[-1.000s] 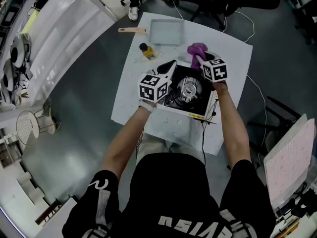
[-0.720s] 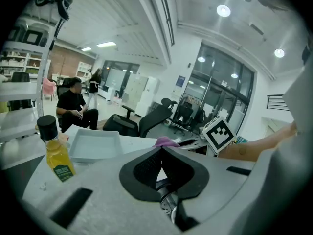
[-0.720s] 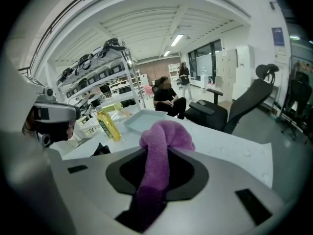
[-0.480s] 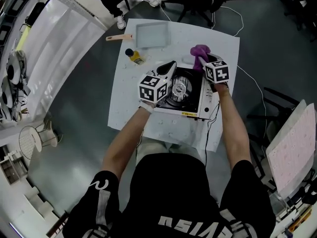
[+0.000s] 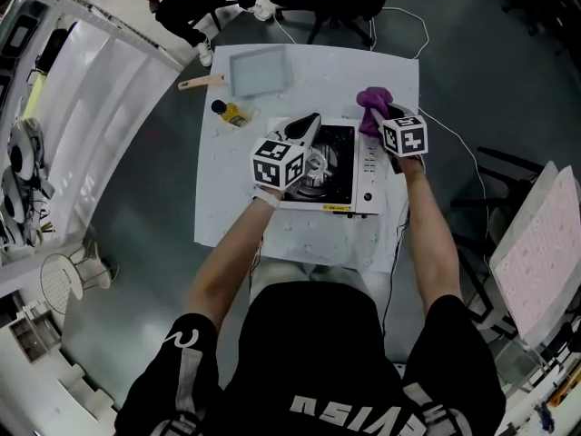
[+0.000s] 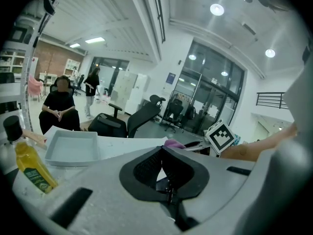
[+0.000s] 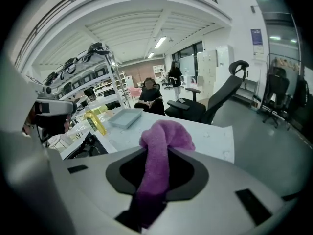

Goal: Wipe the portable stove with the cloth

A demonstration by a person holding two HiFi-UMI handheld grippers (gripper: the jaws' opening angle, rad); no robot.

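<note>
While the right hand-held gripper [image 7: 155, 177] clamps the purple cloth [image 7: 164, 136] just past the portable stove's [image 5: 339, 153] far right corner, left hand-held gripper [image 6: 164, 177] pinched shut, empty, over the stove's left side, stove sits mid bench [image 5: 263, 221].

My left gripper [image 5: 311, 123] hovers over the stove [image 5: 361, 176]; my right gripper [image 5: 376, 114] holds the purple cloth [image 5: 371, 97] at its far right corner.

On the table [image 5: 227, 216], portable stove [image 5: 340, 175] in the middle, tray [image 5: 259, 71] behind it, bottle [image 5: 230, 113] left of the stove, cloth [image 5: 373, 104] by its far right corner.
</note>
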